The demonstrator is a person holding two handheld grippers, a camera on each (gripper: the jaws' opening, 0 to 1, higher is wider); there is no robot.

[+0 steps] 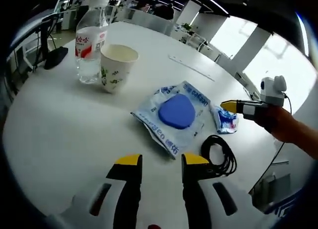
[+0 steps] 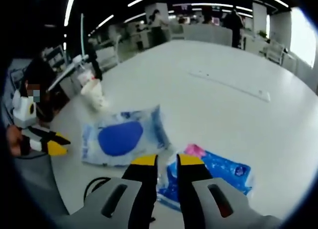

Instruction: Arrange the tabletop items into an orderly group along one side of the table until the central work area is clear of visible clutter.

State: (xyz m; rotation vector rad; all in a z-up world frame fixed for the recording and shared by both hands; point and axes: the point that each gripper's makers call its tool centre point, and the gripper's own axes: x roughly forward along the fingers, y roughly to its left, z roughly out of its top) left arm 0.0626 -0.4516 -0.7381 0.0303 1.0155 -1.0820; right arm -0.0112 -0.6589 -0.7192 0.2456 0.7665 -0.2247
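My left gripper [image 1: 160,160] hangs over the white tabletop [image 1: 59,134], jaws parted with a gap between the yellow tips and nothing held. Just beyond the tips lies a wipes pack [image 1: 174,117] with a blue lid, flat on the tabletop. A coiled black cable [image 1: 219,154] rests just beside my right-hand jaw, near the pack's corner. A small blue packet [image 1: 224,120] lies past the pack, and my right gripper [image 1: 237,107] reaches in from the right with its tip at that packet. Farther off, a paper cup [image 1: 117,66] stands upright just beside a water bottle [image 1: 91,40].

In the right gripper view, my right gripper [image 2: 167,160] has its jaws slightly apart, low over the small blue packet [image 2: 218,174]; I cannot tell whether they touch it. The wipes pack [image 2: 124,135] lies to the left, the cable [image 2: 97,185] near the lower left, and the left gripper [image 2: 55,143] at the left edge.
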